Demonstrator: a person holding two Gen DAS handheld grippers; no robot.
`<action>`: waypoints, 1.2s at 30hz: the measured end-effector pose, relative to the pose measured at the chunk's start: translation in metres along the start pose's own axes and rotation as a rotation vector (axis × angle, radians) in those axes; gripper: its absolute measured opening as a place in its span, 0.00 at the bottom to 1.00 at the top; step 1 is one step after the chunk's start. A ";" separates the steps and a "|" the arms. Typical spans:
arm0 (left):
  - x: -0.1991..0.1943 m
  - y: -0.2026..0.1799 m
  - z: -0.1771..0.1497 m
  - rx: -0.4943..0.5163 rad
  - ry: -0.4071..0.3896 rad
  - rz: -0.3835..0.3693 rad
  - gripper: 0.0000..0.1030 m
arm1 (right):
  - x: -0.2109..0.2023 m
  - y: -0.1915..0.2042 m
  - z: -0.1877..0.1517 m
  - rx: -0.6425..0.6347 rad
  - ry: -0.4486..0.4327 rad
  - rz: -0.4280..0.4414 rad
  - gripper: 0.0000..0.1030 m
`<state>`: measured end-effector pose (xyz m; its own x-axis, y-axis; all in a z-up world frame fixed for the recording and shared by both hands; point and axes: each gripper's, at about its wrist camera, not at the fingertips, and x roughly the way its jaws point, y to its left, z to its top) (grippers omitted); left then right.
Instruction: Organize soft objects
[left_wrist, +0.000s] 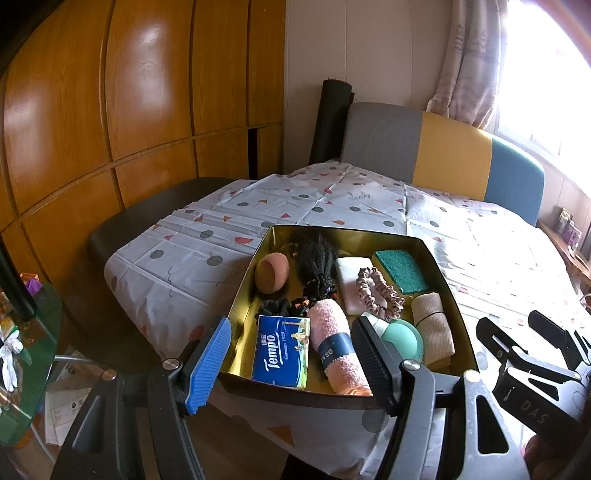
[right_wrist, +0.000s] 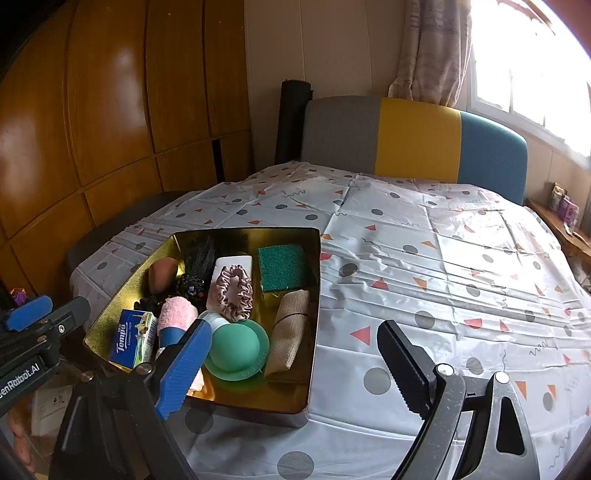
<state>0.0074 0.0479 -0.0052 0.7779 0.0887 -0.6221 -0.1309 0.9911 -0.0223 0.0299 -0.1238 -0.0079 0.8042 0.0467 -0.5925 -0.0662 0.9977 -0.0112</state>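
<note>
Left gripper (left_wrist: 291, 363), right gripper (right_wrist: 295, 365): dark frames, silver screws, one blue, one black pad.

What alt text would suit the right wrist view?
A gold tray of soft things, including a green sponge, pink scrunchie and tissue pack, sits on a patterned bedsheet. The open right gripper hovers in front, holding nothing.

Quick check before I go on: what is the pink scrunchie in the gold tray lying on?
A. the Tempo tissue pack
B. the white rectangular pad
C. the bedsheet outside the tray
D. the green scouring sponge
B: in both wrist views the pink scrunchie rests mostly on the white rectangular pad, beside the green sponge, inside the gold tray.
</note>
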 end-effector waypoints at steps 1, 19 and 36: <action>0.000 -0.001 0.000 0.000 0.001 0.001 0.67 | 0.000 0.000 0.000 0.000 0.000 0.000 0.89; 0.002 0.001 -0.001 -0.005 0.010 0.004 0.67 | 0.001 -0.001 -0.002 0.005 0.001 0.001 0.89; 0.002 0.002 -0.002 -0.005 0.015 0.008 0.67 | 0.001 -0.002 -0.003 0.014 0.003 -0.001 0.90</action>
<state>0.0070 0.0495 -0.0081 0.7673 0.0946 -0.6342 -0.1400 0.9899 -0.0217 0.0290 -0.1254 -0.0104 0.8023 0.0456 -0.5951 -0.0572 0.9984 -0.0006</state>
